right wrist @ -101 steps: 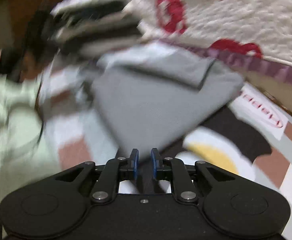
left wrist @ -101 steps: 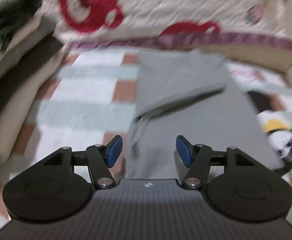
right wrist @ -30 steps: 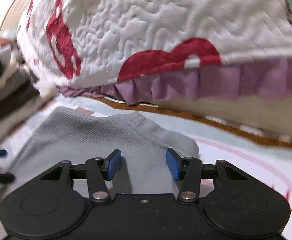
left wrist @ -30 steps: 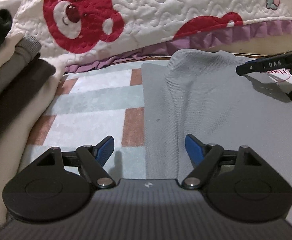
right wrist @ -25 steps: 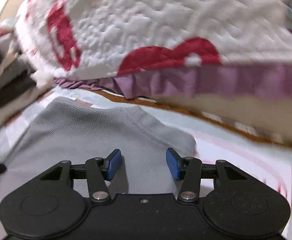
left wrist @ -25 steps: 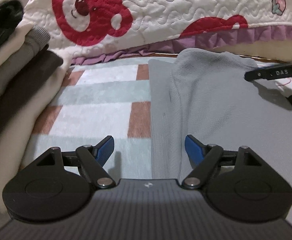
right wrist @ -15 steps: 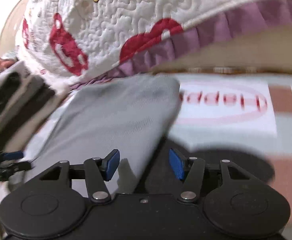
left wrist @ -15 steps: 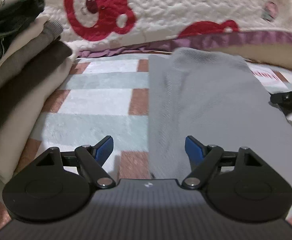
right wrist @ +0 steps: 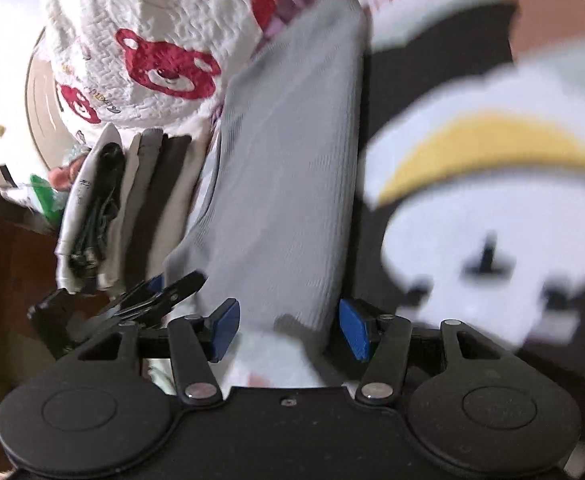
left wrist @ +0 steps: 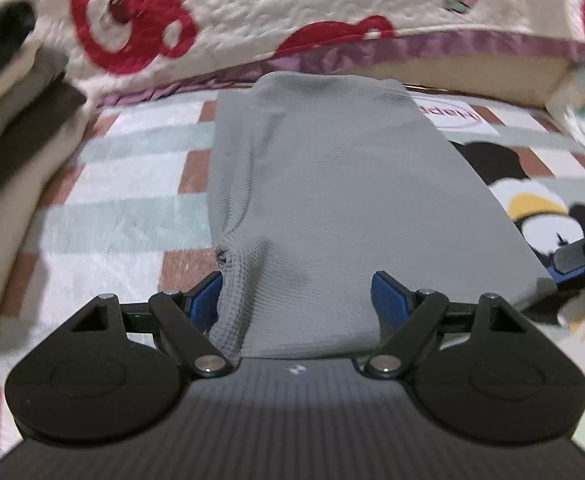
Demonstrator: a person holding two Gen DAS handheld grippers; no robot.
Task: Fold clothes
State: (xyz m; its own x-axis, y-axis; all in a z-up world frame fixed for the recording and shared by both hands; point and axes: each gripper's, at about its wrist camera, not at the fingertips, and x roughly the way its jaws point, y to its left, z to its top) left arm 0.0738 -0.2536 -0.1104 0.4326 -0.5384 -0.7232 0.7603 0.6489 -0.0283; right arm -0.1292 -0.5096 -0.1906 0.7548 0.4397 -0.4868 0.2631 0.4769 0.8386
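While the grey garment (left wrist: pixel 332 184) lies as a long strip on the patterned mat (left wrist: pixel 132 208), running away toward the quilt (left wrist: pixel 292 4), its near end sits between the wide-spread, empty left gripper (left wrist: pixel 296 298) and right gripper (right wrist: pixel 284 326), one at each corner.

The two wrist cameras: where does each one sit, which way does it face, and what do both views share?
Left wrist: sits on the left hand-held gripper, low at the near end of the grey folded garment, facing along it toward the bear-print quilt; its open blue fingers show.
Right wrist: sits on the right hand-held gripper, rolled sideways at the garment's near right corner; its open fingers show.
Shared: garment, quilt, stack of folded clothes, the printed rug, and each view catches the other gripper.
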